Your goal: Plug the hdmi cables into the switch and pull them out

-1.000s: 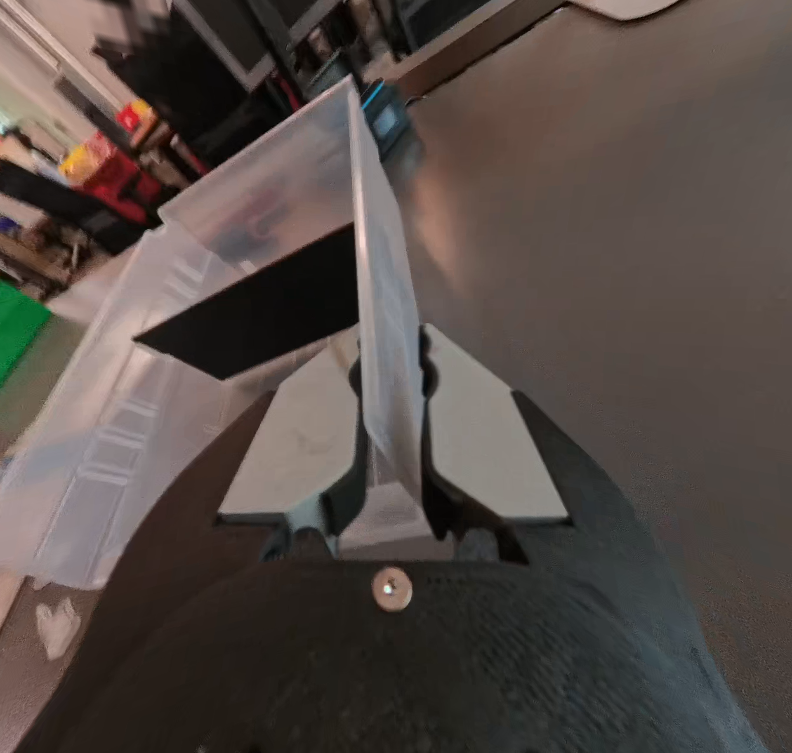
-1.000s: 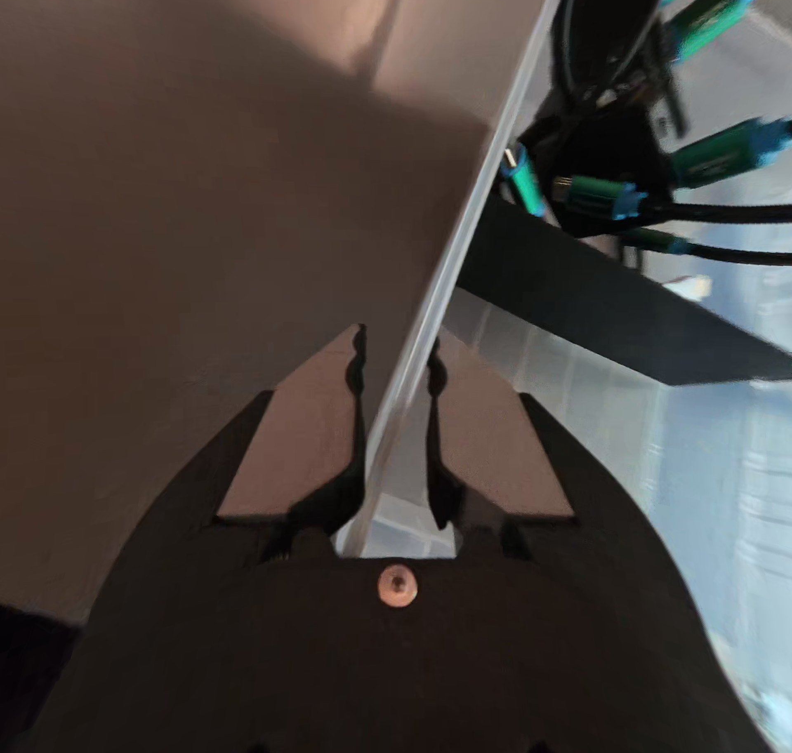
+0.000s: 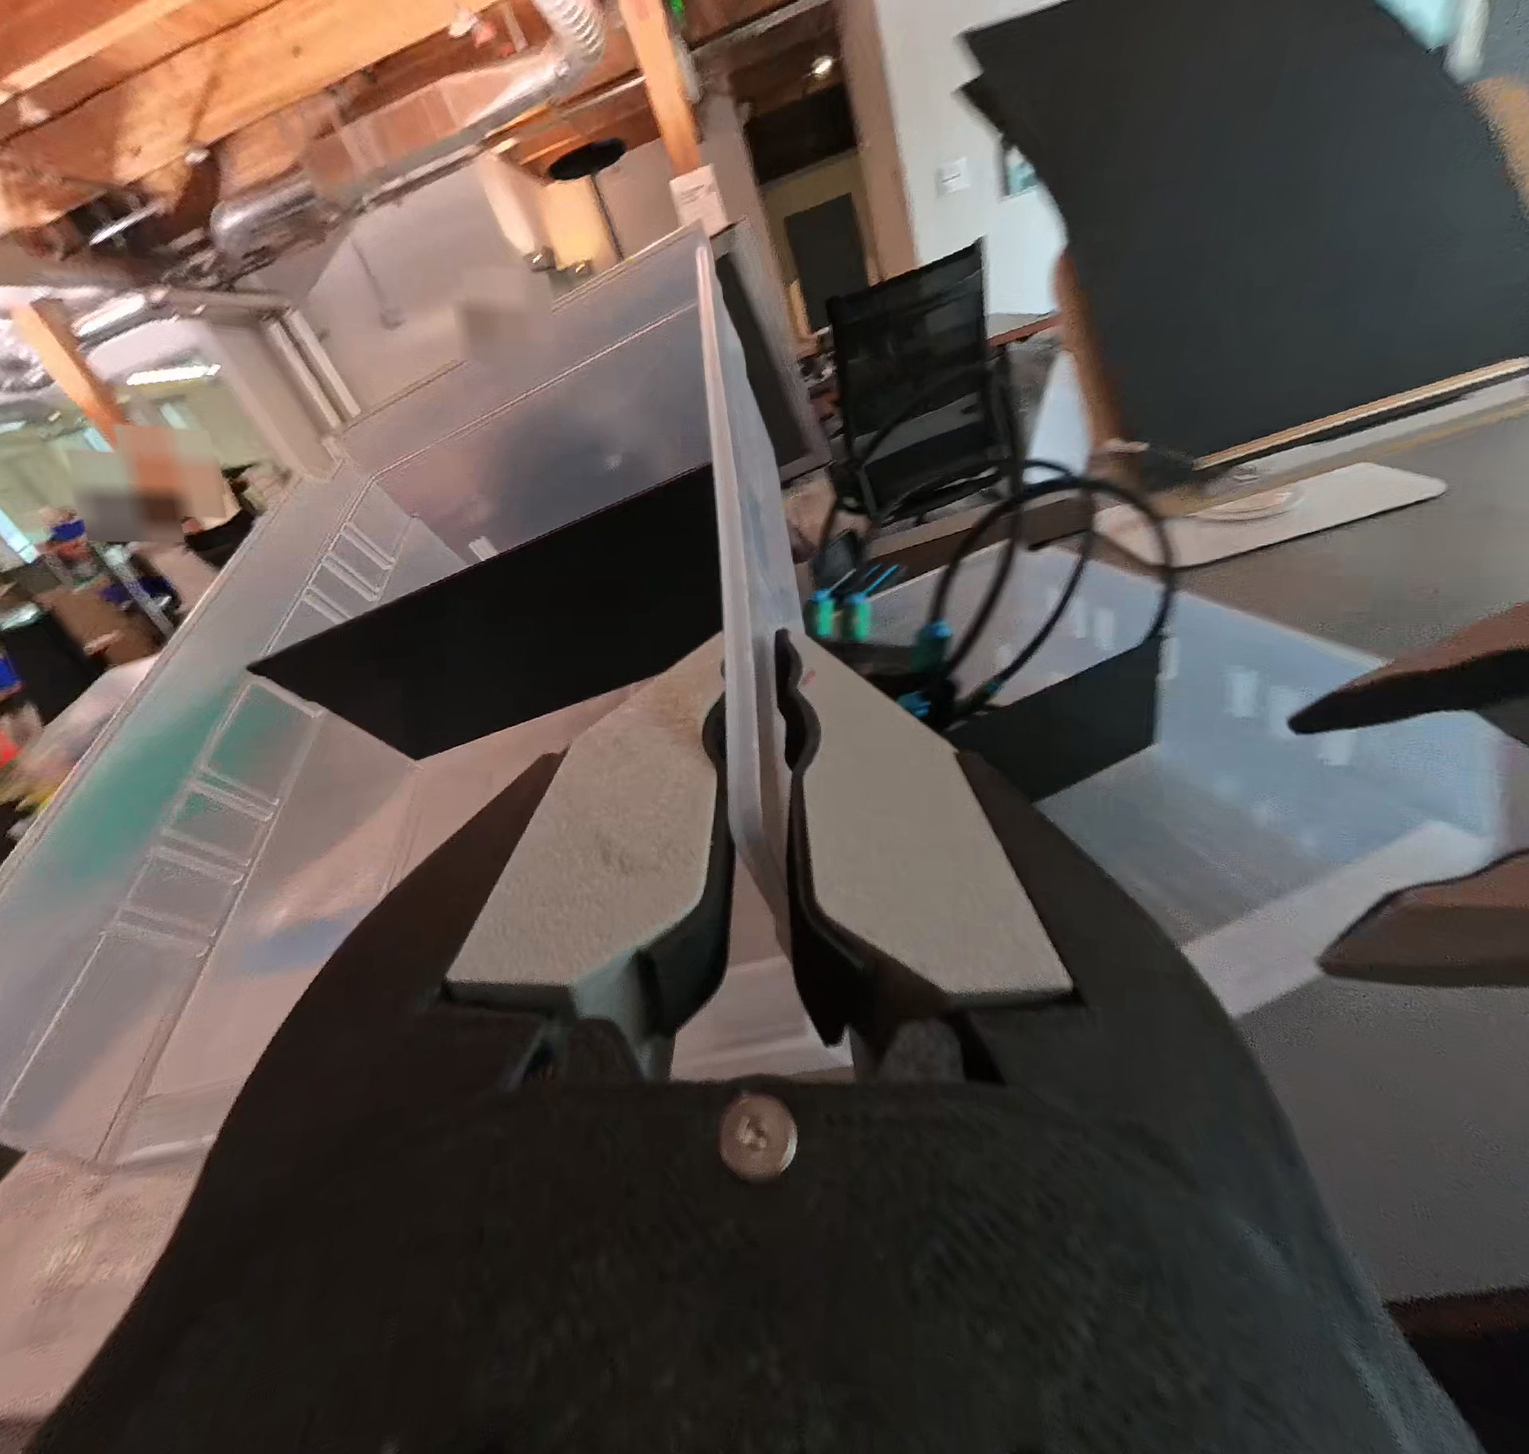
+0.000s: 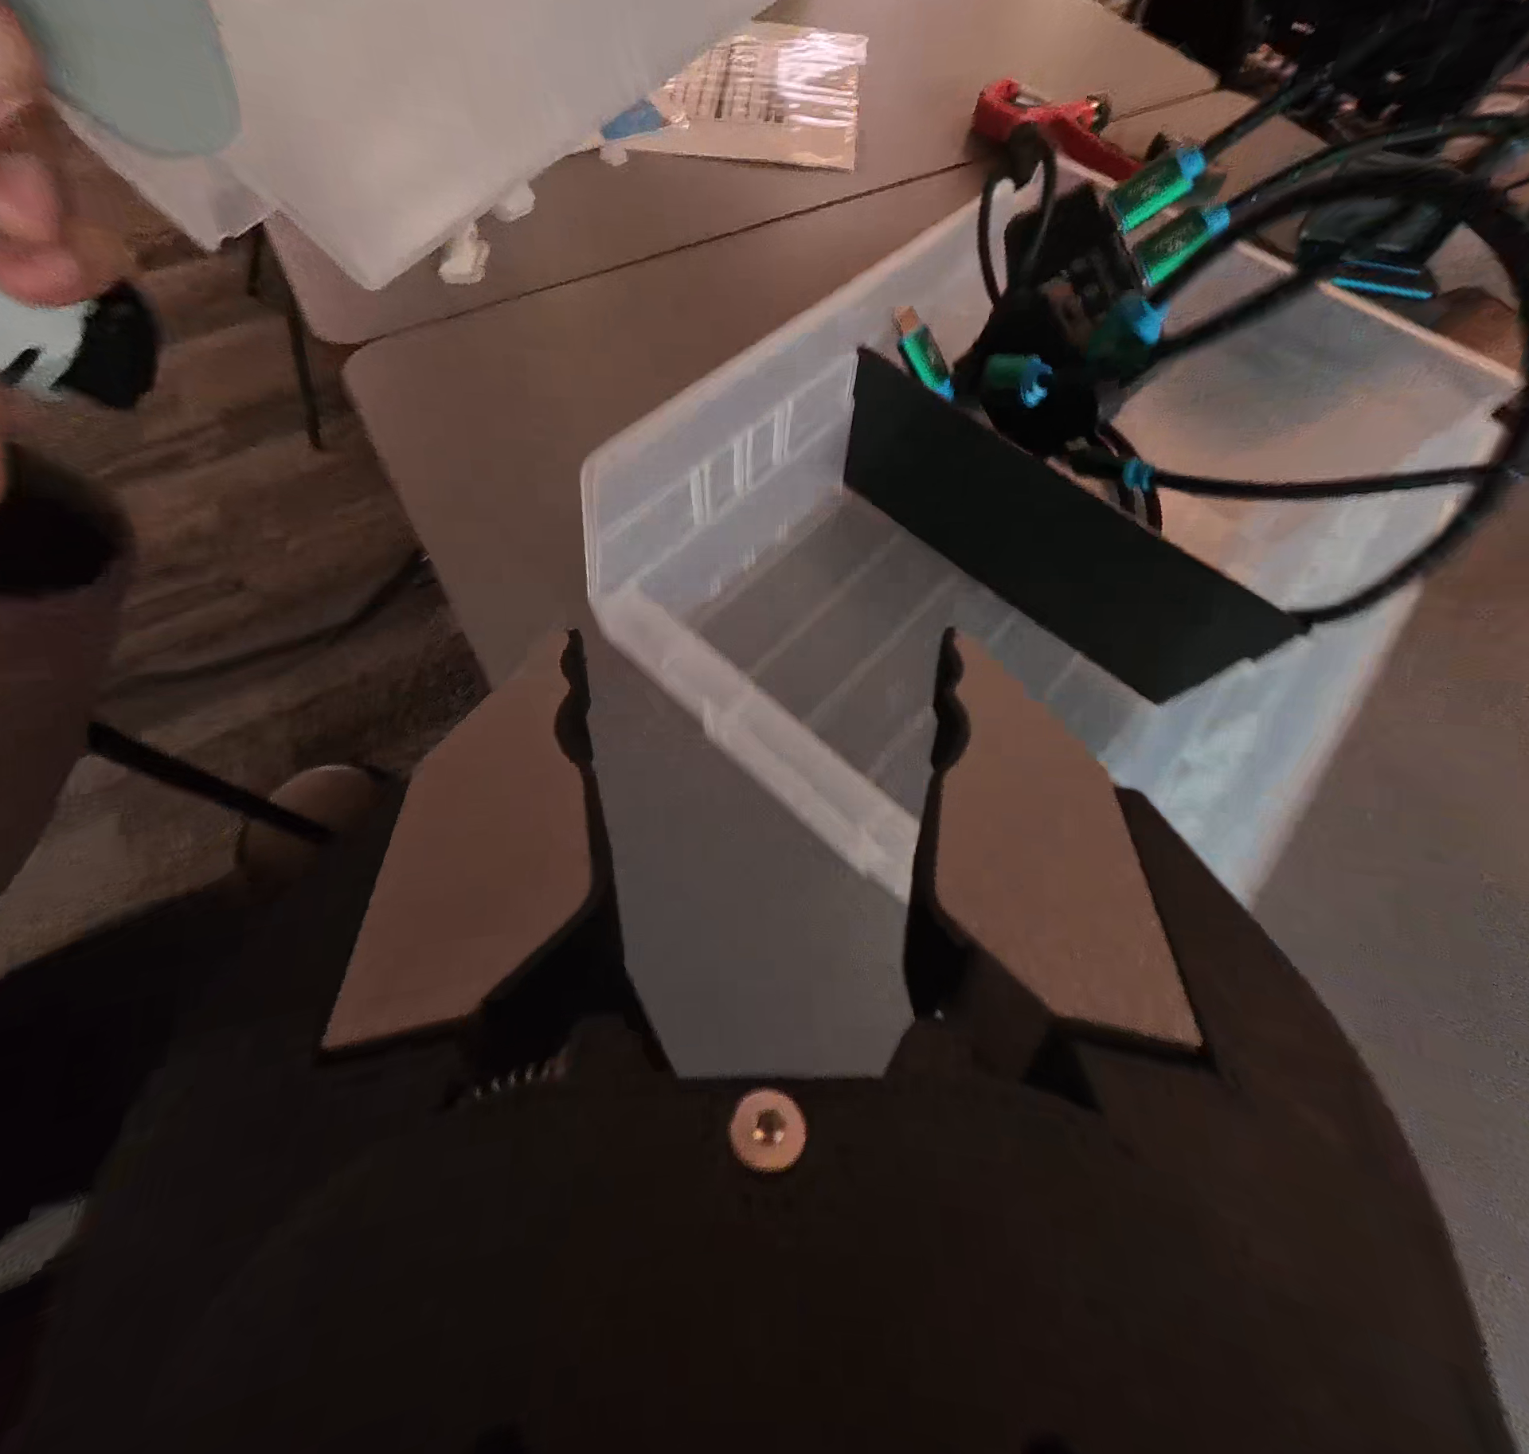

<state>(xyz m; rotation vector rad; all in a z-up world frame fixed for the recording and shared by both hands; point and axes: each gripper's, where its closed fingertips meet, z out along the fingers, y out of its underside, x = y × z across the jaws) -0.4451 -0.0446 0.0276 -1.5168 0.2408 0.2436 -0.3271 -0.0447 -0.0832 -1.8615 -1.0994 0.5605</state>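
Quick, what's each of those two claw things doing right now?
Left gripper: closed on the edge of the clear plastic bin.
Right gripper: open, holding nothing, above the bin.

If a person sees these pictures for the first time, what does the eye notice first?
First, the clear plastic bin on the brown table, crossed by a black divider. Behind the divider lies a tangle of black cables with green plugs. In the left wrist view, the left gripper has its jaws shut on a translucent lid.
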